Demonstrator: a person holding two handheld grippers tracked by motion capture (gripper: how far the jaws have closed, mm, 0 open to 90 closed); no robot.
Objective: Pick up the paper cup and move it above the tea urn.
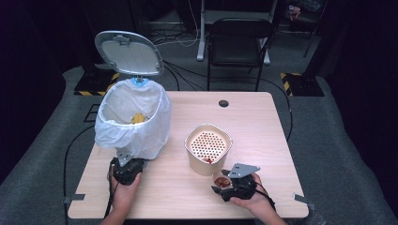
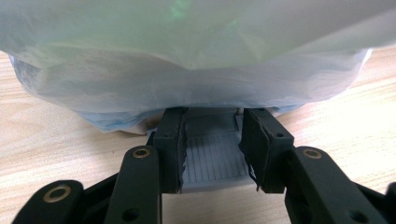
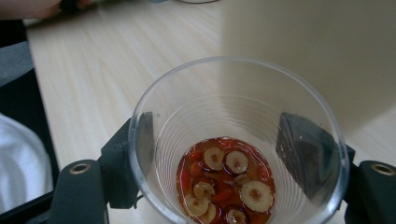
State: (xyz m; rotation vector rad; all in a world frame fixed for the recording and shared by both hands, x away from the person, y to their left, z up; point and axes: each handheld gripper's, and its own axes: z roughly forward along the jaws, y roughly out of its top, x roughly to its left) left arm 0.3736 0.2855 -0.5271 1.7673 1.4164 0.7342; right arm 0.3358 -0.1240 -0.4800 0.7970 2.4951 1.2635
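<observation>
Jaws on the left gripper (image 1: 126, 169) are clamped on the grey ribbed pedal (image 2: 215, 156) at the foot of the bin (image 1: 133, 123), and that press is evidently what keeps the lid (image 1: 129, 52) tipped up and back. A white liner bag (image 2: 196, 60) bulges over the rim and down the sides, and something yellow (image 1: 138, 118) lies inside it. So the bin looks ready to take waste, with the left hand pinned to that one job.

Further right, in the middle of the surface (image 1: 263, 122), a cream container (image 1: 208, 149) stands upright with a perforated strainer insert (image 1: 207, 143) seated in its mouth. A few red bits (image 1: 208, 160) sit at the near edge of the insert.

At the right, the right gripper (image 1: 224, 185) has its jaws on either side of a clear plastic cup (image 3: 238, 149), pads against the outer wall, so I read it as a grip. The cup stands just beside the container, on its near side. It is not empty: reddish liquid with sliced fruit rounds (image 3: 226, 186) covers the bottom.

My reading is that the work is midway. The cup has yet to be poured through the strainer, and the caught solids have yet to go into the open bin. With so little left in the cup, it will need a steep tilt over the insert.
</observation>
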